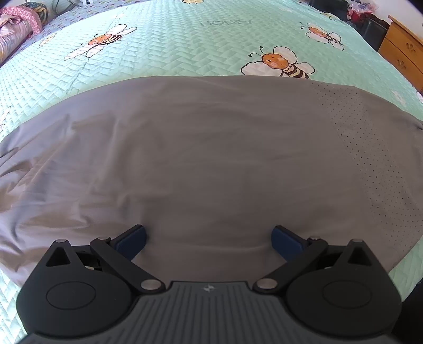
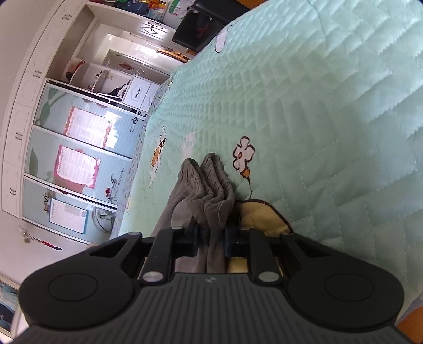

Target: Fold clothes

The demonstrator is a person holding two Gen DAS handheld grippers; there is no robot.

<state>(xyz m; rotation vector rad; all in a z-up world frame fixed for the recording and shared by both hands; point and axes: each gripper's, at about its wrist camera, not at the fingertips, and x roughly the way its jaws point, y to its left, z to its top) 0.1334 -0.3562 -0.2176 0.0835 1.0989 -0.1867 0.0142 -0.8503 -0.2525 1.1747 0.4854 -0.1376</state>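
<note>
Your left gripper (image 1: 208,239) shows a ribbed grey body with a small white logo, black rounded housings either side, silver pivot screws on black links, blue pads at the tips. Your right gripper (image 2: 211,238) looks identical.

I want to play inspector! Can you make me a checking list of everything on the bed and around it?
Surface: mint green quilt with bee and flower pictures, covering the bed.
Job's things: grey garment spread flat on the quilt; its gathered waistband is bunched up at one end.
Clutter: pink bedding piled at the far corner.
Grippers: left gripper open, hovering over the garment's near edge; right gripper shut on the bunched grey cloth.
Cables: nothing seen.
Surroundings: wooden drawers beside the bed; white wardrobe with sliding panels and posters; dark bag past the bed.
</note>
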